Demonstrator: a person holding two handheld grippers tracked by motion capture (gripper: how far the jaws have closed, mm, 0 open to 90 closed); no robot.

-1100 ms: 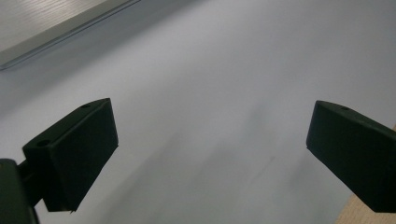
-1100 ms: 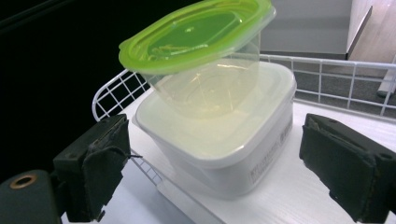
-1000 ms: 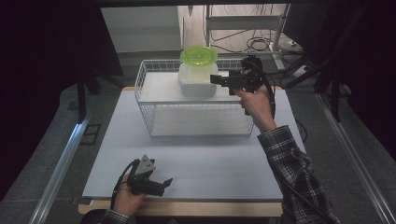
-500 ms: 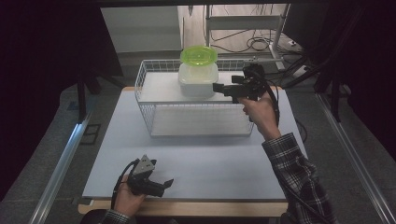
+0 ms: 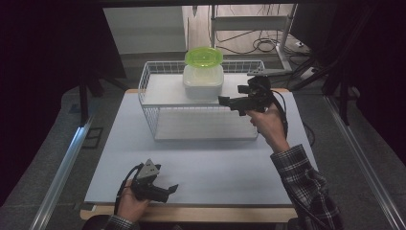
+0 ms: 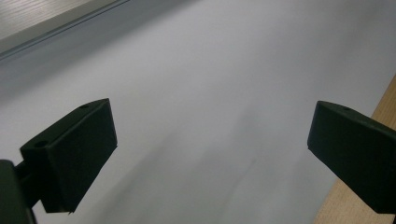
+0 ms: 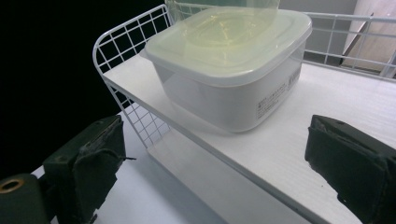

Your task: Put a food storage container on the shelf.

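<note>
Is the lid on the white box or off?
On. In the right gripper view the lid sits flat over the white box, its rim closed all the way round. A green dish rests on top of it.

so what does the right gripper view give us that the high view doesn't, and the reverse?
Right gripper view alone: the printed label on the side wall of the white container, and the right gripper with its jaws wide apart, nothing between them.

High view alone: the green bowl on the container's lid, the left gripper low over the mat near the front edge, and the person's plaid sleeve.

Both: the container on the upper shelf of the white wire rack.
</note>
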